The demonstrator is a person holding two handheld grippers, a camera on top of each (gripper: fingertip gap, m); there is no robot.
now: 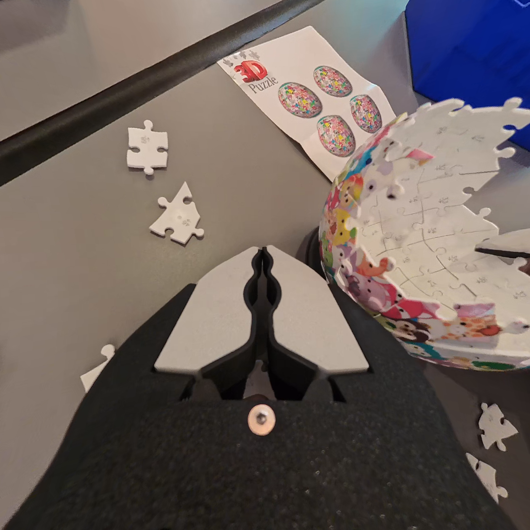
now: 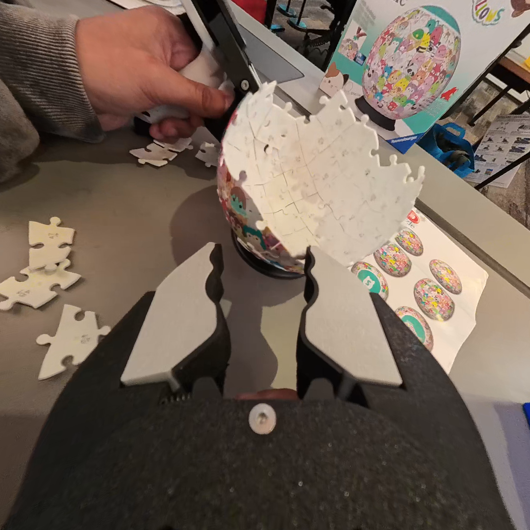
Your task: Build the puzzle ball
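Observation:
The half-built puzzle ball [image 2: 315, 186] is an open shell, colourful outside and white inside, on a black stand [image 2: 266, 269]. My right gripper [image 2: 262, 249] is open just in front of it. Its right fingertip [image 2: 311, 255] is against the shell's lower near rim, and nothing is gripped. My left gripper [image 1: 262, 251] is shut and empty over the grey table, left of the ball [image 1: 430, 229]. In the right wrist view the left gripper [image 2: 226, 57] is behind the ball, held by a hand [image 2: 137, 63]. Loose white pieces [image 1: 147, 146] [image 1: 177, 215] lie ahead of the left gripper.
More white pieces lie left of the right gripper [image 2: 48, 241] [image 2: 71, 341] and near the hand [image 2: 155, 153]. An instruction sheet [image 2: 424, 286] lies right of the ball. The puzzle box [image 2: 415, 63] stands at the table's far edge. A blue box [image 1: 470, 48] is behind the ball. Some 15 cm of space lies between my two pairs of fingers.

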